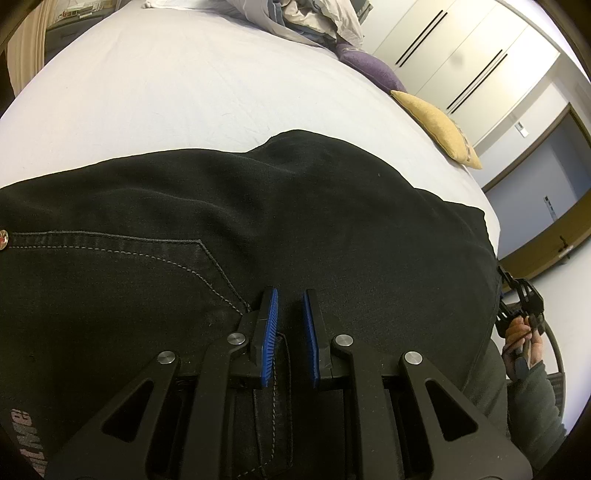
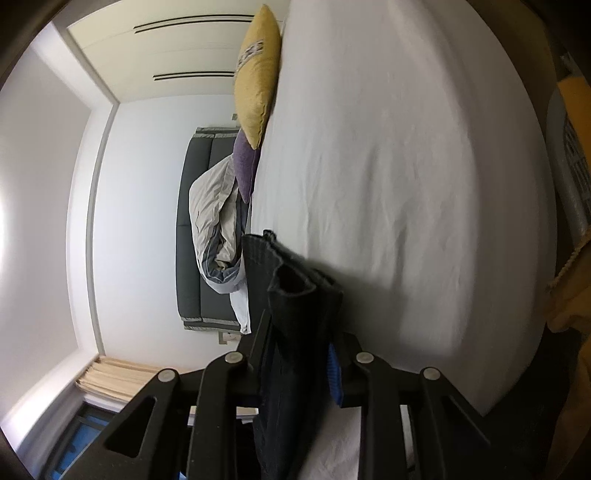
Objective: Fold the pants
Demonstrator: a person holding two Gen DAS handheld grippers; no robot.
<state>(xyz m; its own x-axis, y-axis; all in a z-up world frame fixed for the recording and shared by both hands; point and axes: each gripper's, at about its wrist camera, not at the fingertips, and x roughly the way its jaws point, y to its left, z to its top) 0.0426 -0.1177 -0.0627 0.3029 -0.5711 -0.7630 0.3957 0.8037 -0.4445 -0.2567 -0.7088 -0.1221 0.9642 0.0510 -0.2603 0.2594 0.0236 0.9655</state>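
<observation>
1. Around the work, a yellow cushion (image 1: 441,127), a purple cushion (image 1: 371,70) and crumpled bedding (image 1: 314,18) lie along the far right edge of the bed (image 1: 184,92).
2. Black pants (image 1: 258,221) spread across the near side of the bed, long axis running left to right.
3. Left gripper (image 1: 290,295) sits on the pants, jaws narrowly parted over a seam.
4. Right gripper (image 2: 299,332) is clamped on a pants hem, which is lifted off the sheet.

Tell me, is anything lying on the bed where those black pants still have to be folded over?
Nothing visible. The sheet beyond the pants is bare; the yellow pillow and purple pillow sit off at the far edge.
</observation>
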